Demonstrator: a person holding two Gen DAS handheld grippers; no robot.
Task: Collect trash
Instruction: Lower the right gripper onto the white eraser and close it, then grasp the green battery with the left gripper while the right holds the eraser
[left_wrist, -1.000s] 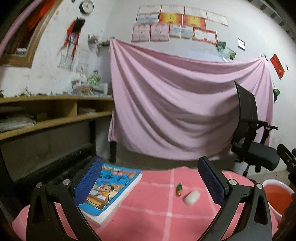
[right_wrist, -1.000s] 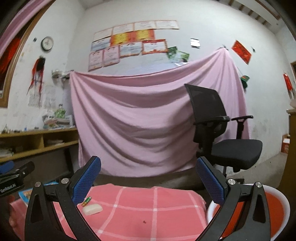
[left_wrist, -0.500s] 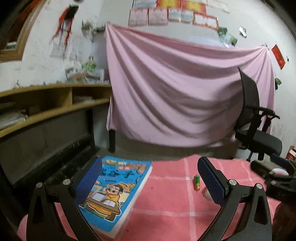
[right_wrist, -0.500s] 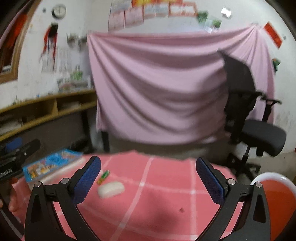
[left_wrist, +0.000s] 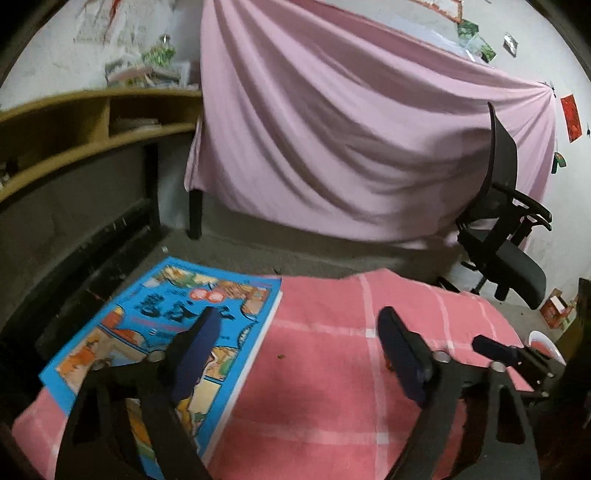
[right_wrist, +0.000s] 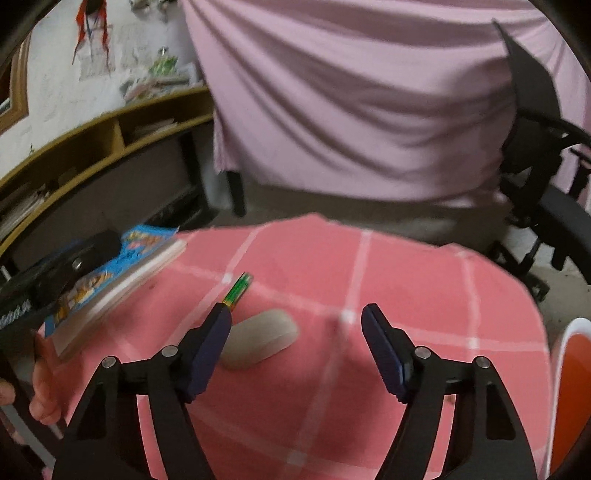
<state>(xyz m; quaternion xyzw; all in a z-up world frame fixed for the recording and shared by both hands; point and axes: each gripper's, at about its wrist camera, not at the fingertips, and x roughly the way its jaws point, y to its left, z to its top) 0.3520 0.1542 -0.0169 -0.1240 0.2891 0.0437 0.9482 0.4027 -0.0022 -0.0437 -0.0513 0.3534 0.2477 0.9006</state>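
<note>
A pale oval lump (right_wrist: 260, 343) lies on the pink checked tablecloth (right_wrist: 406, 280), with a small green and yellow battery-like stick (right_wrist: 238, 290) just beyond it. My right gripper (right_wrist: 297, 321) is open above the cloth, the lump close to its left finger. My left gripper (left_wrist: 297, 323) is open and empty, its left finger over a blue picture book (left_wrist: 166, 325). A small dark crumb (left_wrist: 280, 356) lies on the cloth. The right gripper's finger (left_wrist: 491, 347) shows at the right of the left wrist view.
A red bin with a white rim (right_wrist: 572, 398) stands at the table's right edge. A black office chair (left_wrist: 506, 236) stands beyond the table, before a hanging pink sheet (left_wrist: 351, 122). Wooden shelves (left_wrist: 92, 122) run along the left wall.
Both grippers have tilted down and come nearer the table. The right one has closed in on the pale lump and the green stick. The left one now hangs over the book's edge.
</note>
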